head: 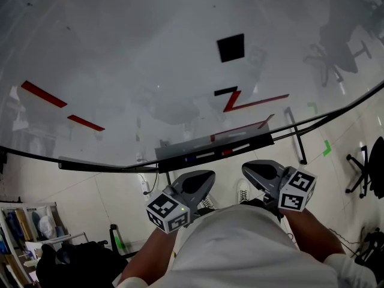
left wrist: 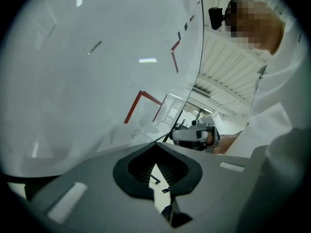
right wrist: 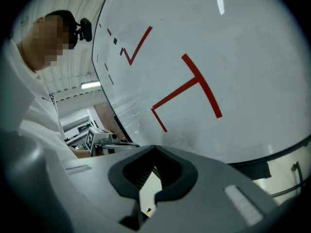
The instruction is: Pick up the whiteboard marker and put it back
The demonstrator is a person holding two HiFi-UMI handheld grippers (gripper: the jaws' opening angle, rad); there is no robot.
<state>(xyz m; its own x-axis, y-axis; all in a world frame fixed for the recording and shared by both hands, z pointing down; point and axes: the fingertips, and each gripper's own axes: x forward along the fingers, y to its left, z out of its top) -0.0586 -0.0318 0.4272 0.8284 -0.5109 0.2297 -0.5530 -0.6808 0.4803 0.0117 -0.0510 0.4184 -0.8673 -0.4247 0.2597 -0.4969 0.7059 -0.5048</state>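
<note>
Markers (head: 207, 156) on the tray (head: 252, 141) appear only in head view, tiny and indistinct; left gripper (head: 197, 183) and right gripper (head: 260, 172) fingers sit closed together, empty.

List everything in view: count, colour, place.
whiteboard: one, white, fills the upper head view
line marks: several, red, spread across the whiteboard
square: one, black, on the whiteboard, upper middle
tray: one, dark, under the whiteboard's lower edge; the items on it are too small to name
tape mark: one, green, floor at right
chair: one, black, right edge
shelf: one, cluttered, bottom left
shirt: one, white, bottom centre
left gripper: one, grey, jaws together, empty
right gripper: one, grey, jaws together, empty
</note>
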